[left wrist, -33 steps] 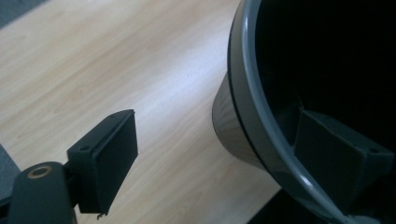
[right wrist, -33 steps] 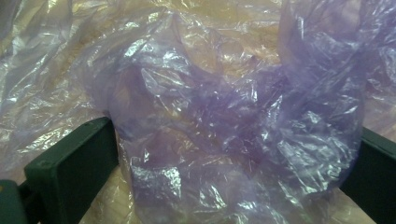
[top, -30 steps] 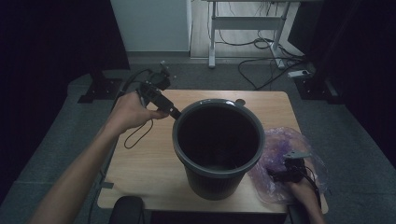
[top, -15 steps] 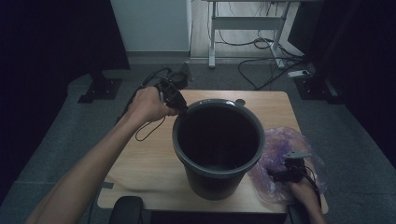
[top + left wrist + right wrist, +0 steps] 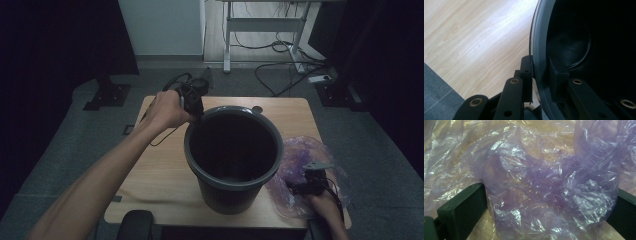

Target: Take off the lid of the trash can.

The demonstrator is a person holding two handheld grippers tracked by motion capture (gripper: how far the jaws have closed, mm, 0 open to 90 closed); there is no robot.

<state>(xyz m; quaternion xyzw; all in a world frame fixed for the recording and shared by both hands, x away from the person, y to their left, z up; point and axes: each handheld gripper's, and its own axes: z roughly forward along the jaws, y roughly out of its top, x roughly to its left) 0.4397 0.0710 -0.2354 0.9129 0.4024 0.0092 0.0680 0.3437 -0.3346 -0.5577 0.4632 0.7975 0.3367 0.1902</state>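
Dark bin [image 5: 233, 159] stands upright mid-table [image 5: 150, 165]. Left gripper [image 5: 541, 72] is clamped on its rim (one jaw outside, one inside). Right gripper [image 5: 544, 220] has jaws spread wide around crumpled purple plastic bag [image 5: 544, 182], lying right of bin.

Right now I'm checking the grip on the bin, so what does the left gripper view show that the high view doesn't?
The left gripper view alone shows the left claw straddling the bin rim, one jaw outside, one inside. The high view alone shows the purple plastic bag beside the bin, the right claw on it, and the floor cables. Both show the dark bin, the wooden table and the left claw at the rim.
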